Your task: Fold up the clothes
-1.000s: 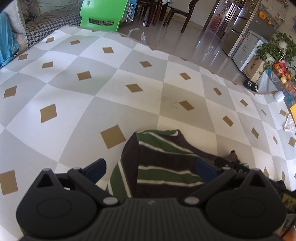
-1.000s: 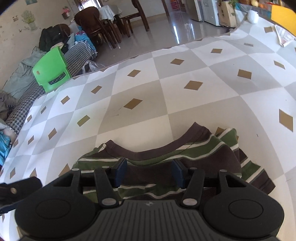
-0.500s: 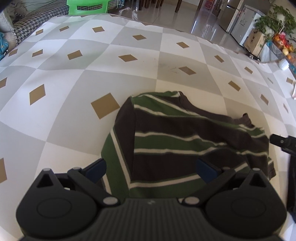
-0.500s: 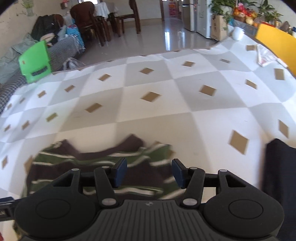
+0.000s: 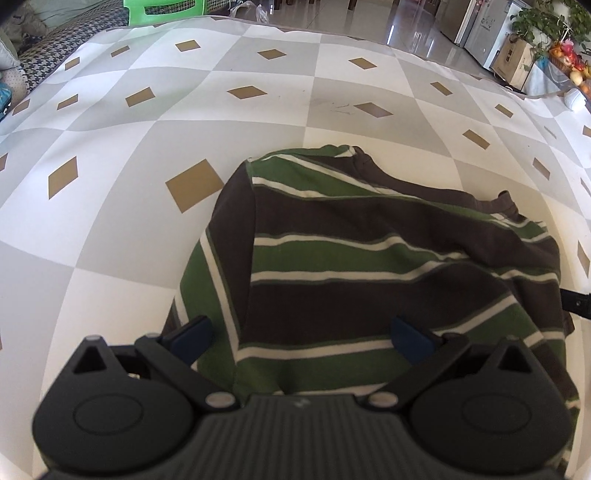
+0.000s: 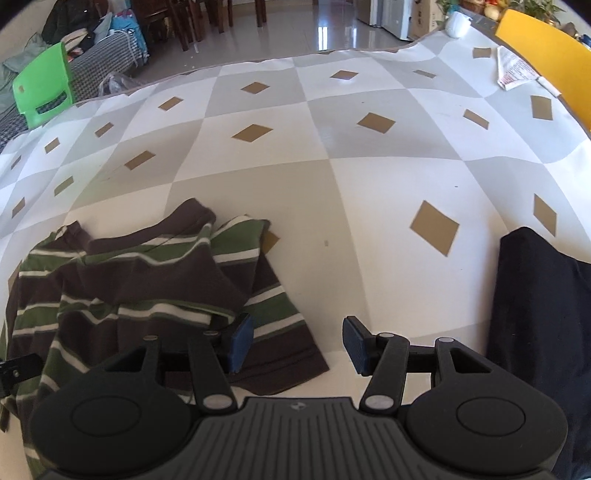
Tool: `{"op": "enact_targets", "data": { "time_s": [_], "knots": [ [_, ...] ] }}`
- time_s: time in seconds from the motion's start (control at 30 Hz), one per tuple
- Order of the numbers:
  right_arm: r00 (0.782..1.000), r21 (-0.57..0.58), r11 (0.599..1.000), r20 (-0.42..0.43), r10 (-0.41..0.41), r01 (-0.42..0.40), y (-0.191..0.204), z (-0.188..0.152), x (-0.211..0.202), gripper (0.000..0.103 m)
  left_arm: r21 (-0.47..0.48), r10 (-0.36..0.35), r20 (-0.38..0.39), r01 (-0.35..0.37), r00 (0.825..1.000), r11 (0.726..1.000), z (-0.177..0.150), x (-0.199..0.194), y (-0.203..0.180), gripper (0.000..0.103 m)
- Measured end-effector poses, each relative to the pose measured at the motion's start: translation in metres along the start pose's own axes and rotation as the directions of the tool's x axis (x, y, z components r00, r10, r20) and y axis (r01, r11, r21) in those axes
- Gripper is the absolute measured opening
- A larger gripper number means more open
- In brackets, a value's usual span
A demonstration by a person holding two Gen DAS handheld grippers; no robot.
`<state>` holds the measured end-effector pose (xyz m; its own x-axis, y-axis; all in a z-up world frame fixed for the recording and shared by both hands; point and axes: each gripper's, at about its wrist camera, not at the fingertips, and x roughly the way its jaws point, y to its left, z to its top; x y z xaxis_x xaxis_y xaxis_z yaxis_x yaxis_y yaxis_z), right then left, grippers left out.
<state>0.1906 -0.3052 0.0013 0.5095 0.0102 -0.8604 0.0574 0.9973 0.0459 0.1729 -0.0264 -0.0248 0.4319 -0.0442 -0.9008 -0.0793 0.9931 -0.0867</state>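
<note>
A brown, green and white striped shirt (image 5: 354, 266) lies folded on the checkered tablecloth (image 5: 147, 122). It also shows at the lower left of the right wrist view (image 6: 147, 295). My left gripper (image 5: 303, 334) is open wide and empty, held above the near part of the shirt. My right gripper (image 6: 297, 343) is open and empty, above the shirt's right edge and bare cloth. A dark navy garment (image 6: 543, 317) lies at the right edge of the right wrist view.
A green plastic chair (image 6: 42, 83) and a houndstooth sofa (image 5: 62, 40) stand beyond the table's far left. A yellow chair (image 6: 546, 55) and a folded paper (image 6: 513, 72) are at the far right. A white cup (image 6: 456, 22) stands at the far edge.
Both grippers pulled back from the shirt, so more of it shows. The right gripper swung right and opened wider; the navy garment came into view.
</note>
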Motion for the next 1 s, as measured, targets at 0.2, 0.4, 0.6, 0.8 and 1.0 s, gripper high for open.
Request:
{"op": "enact_targets", "data": {
  "time_s": [0.2,0.4,0.6,0.8,1.0],
  "knots": [
    [1.000,-0.046,0.999,0.006,0.001,-0.001,0.017,-0.006,0.007,0.052,0.014,0.017,-0.006,-0.017,1.000,1.000,-0.003,0.006,-0.001,0.103],
    [0.999,-0.097,0.995,0.039,0.005,-0.001,0.029,-0.010,0.008,0.019,0.041,0.032,0.002,-0.032,0.999,0.999,-0.006,0.009,-0.002,0.103],
    [0.999,-0.105,0.994,0.039,0.028,-0.024,0.030,-0.010,0.007,0.006,0.060,0.058,0.002,-0.058,0.998,0.996,-0.007,0.010,0.002,0.103],
    [0.995,-0.102,0.995,0.096,0.001,0.009,0.019,-0.001,-0.006,0.005,0.081,0.066,0.000,-0.066,0.998,0.995,-0.008,0.009,0.011,0.103],
    [0.992,-0.069,0.997,0.126,-0.026,0.035,0.008,0.007,-0.016,0.005,0.072,0.061,-0.011,-0.060,0.998,0.996,-0.009,0.007,0.030,0.103]
  ]
}}
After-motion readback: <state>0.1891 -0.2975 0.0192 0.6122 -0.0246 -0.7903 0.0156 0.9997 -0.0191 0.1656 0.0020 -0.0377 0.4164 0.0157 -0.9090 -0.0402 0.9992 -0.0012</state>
